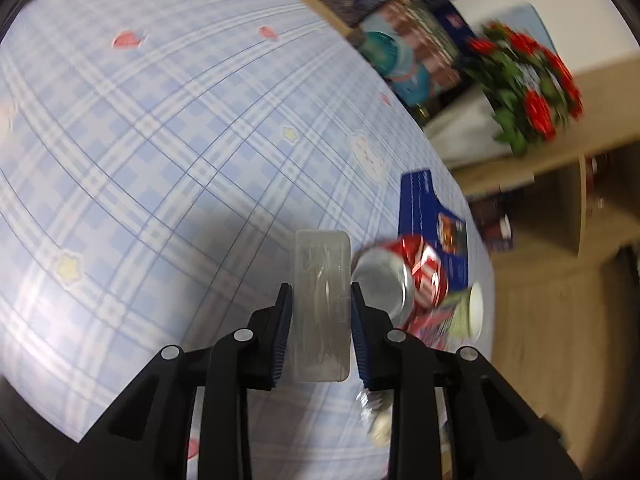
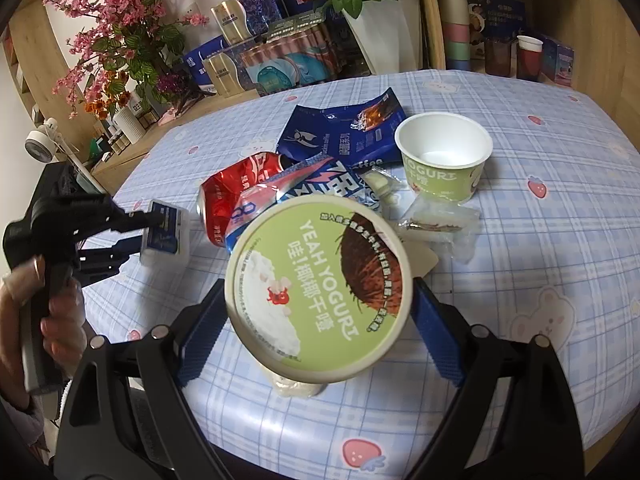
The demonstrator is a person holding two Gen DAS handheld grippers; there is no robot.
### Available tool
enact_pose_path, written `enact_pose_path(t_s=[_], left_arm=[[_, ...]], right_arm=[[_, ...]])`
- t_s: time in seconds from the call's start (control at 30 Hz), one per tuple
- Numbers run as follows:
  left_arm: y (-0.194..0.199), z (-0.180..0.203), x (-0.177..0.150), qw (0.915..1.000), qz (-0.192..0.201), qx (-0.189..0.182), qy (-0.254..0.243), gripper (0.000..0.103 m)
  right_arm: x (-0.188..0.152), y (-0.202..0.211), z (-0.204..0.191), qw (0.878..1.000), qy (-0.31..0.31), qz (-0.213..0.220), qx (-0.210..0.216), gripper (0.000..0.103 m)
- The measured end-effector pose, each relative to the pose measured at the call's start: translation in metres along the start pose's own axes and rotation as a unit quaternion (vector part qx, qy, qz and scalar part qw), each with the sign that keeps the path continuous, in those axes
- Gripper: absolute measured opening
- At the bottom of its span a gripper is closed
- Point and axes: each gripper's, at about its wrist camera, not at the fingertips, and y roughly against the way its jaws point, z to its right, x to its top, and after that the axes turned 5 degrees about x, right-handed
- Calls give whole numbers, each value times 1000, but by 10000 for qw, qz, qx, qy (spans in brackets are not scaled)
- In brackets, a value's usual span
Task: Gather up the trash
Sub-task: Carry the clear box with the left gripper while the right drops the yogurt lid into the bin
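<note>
In the left wrist view my left gripper (image 1: 322, 292) is shut on a clear plastic box (image 1: 322, 272), which stands upright between the blue pads just above the checked tablecloth (image 1: 160, 140). The right wrist view shows that same box (image 2: 166, 232) at the left, beside a crushed red can (image 2: 236, 188). My right gripper (image 2: 316, 284) is shut on a round green yogurt lid (image 2: 320, 300), held tilted over the table. Behind the lid lie a blue-white pouch (image 2: 320, 180), a dark blue wrapper (image 2: 340, 128), an empty green yogurt cup (image 2: 444, 160) and a clear wrapper (image 2: 436, 224).
A hand (image 2: 60, 320) holds the left gripper's handle at the left edge. Boxes (image 2: 280, 60), a white vase of red roses (image 2: 384, 28) and pink flowers (image 2: 112, 32) line the table's far side. A white lump (image 2: 296, 388) lies under the lid. The table's right edge (image 1: 476, 240) drops to a wooden floor.
</note>
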Motion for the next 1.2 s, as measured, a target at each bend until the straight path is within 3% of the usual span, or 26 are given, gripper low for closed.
enact_pose_path(t_s=[0.33, 0.8, 1.0, 1.2], left_arm=[[38, 4, -45, 9963, 142, 25, -849, 27], [97, 37, -138, 9743, 239, -273, -2223, 27], [113, 25, -172, 9729, 278, -425, -2258, 27], [126, 10, -185, 9754, 306, -531, -2118, 27]], right_arm=[[-13, 33, -8, 9997, -112, 201, 33, 87], [-48, 99, -20, 9981, -146, 595, 88, 87], [-66, 114, -30, 9982, 93, 589, 114, 87], [-87, 117, -39, 9984, 267, 481, 145, 87]])
